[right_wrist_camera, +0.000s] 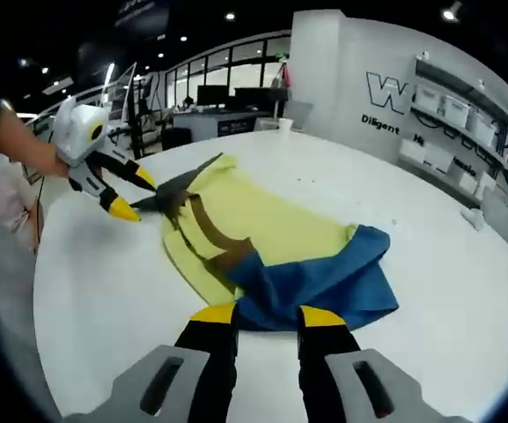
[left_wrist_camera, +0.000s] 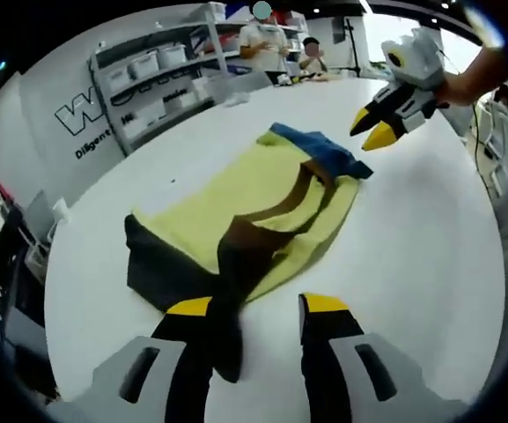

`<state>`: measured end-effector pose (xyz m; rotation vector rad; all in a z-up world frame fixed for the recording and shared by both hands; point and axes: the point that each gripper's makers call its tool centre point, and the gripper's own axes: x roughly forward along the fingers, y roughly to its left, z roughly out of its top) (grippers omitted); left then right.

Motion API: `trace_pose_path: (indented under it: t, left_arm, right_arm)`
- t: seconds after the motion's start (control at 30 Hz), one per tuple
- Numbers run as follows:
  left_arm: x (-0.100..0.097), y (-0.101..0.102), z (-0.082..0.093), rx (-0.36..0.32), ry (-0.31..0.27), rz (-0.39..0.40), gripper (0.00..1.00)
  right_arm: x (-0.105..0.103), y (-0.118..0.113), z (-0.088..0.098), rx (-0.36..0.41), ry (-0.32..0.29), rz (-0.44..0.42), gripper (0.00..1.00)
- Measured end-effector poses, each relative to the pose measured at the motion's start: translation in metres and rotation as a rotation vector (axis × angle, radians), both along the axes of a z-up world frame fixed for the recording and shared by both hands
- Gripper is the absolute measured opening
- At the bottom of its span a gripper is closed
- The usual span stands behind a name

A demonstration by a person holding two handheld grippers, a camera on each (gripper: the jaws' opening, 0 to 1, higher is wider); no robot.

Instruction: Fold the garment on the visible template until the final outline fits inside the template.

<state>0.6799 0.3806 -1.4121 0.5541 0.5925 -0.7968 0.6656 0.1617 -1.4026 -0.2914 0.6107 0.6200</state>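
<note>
While it lay flat on the white table (left_wrist_camera: 430,256), the garment (left_wrist_camera: 262,211) was yellow with brown stripes (right_wrist_camera: 208,231), a dark sleeve (left_wrist_camera: 161,264) at one end and a blue sleeve (right_wrist_camera: 324,286) at the other. The left gripper (left_wrist_camera: 258,308) was at the dark end, its yellow-tipped jaws apart, with dark cloth lying by one jaw. The right gripper (right_wrist_camera: 267,313) stood with jaws apart just at the blue end, gripping nothing. Shelves (left_wrist_camera: 161,75) with boxes stood by the far wall.
</note>
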Motion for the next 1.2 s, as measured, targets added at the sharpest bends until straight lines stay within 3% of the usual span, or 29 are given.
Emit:
trace_pose_path:
  t: [0.27,0.67,0.77,0.83,0.93,1.03,1.13,1.2]
  left_arm:
    - [0.012,-0.005,0.004,0.013,-0.003,0.006,0.36]
    - [0.014,-0.014,-0.011,0.045,0.078,-0.017,0.28]
    - [0.013,-0.009,-0.019,0.070,0.117,0.004,0.19]
    - [0.012,-0.003,-0.023,0.081,0.131,0.038,0.14]
    - [0.012,-0.004,-0.021,0.057,0.154,0.074,0.08]
    - [0.010,-0.004,-0.020,0.072,0.145,0.062,0.04]
    - [-0.001,-0.003,-0.023,0.041,0.254,0.143,0.03]
    - [-0.001,-0.003,-0.020,0.050,0.242,0.132,0.03]
  right_arm:
    - [0.013,0.010,-0.006,-0.020,0.022,0.036,0.23]
    - [0.021,0.015,-0.029,-0.102,0.080,0.106,0.18]
    - [0.021,0.016,-0.030,-0.108,0.095,0.102,0.11]
    - [0.018,0.014,-0.033,-0.121,0.131,0.097,0.00]
    - [0.015,0.011,-0.029,-0.129,0.133,0.104,0.00]
    - [0.013,0.007,-0.023,-0.132,0.124,0.100,0.00]
    - [0.010,0.006,-0.019,-0.141,0.122,0.105,0.00]
    - [0.004,0.006,-0.017,-0.154,0.132,0.117,0.00]
